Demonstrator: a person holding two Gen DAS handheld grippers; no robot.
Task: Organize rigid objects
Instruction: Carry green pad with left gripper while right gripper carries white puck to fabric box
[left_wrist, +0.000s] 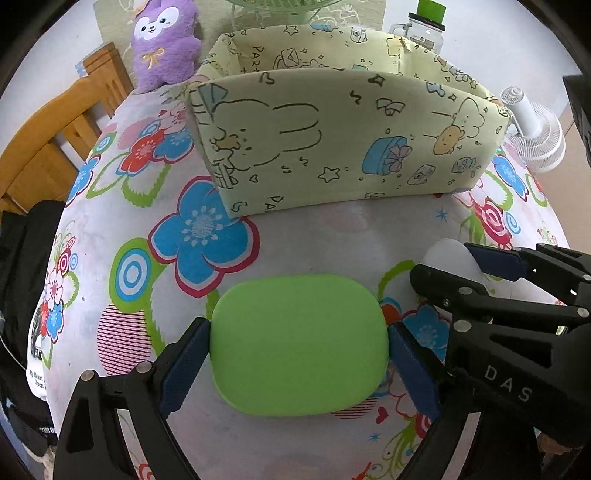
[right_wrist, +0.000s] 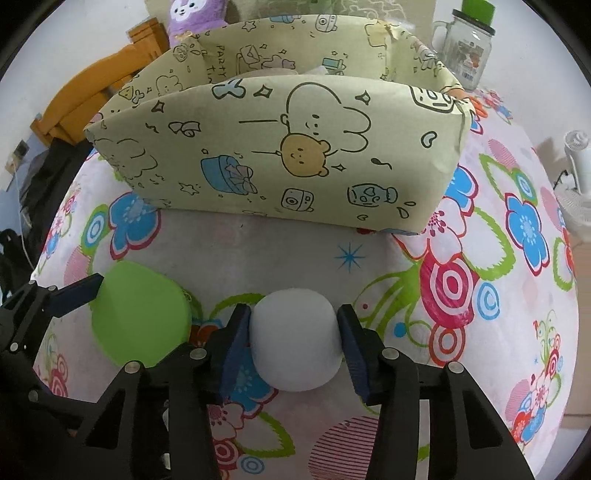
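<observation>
**Desk editor:** What are we looking at?

**Photographer:** Two hand-held grippers lowered side by side over a desk (left_wrist: 110, 206) draped in a flowered cloth. The left gripper (left_wrist: 299, 350) brackets a green rounded block (left_wrist: 299, 347), one blue pad at each short end. The right gripper (right_wrist: 295, 339) has a white rounded object (right_wrist: 295, 339) between its pads.

**Desk editor:** Are they actually gripping?

**Photographer:** The left stands wide because the block is wide; its pads meet the block's ends in the left wrist view, so I read it as holding. The right is drawn in narrow, its pads flush against the white object's sides, which looks like a grip too. Both things appear to rest on the cloth; I cannot tell if either is lifted.

**Desk editor:** Why that arrangement?

**Photographer:** My judgement is that each is taken across its sides so it can go up and over a wall. The fabric storage box (right_wrist: 280, 155), printed with cartoon animals, sits just behind both, open at the top, and is the likely destination.

**Desk editor:** Anything else in frame?

**Photographer:** A purple plush toy (left_wrist: 162, 40) and a glass jar with a green lid (right_wrist: 467, 48) beyond the box, and a small white fan (left_wrist: 532, 129) to the right. None is in the way.
</observation>
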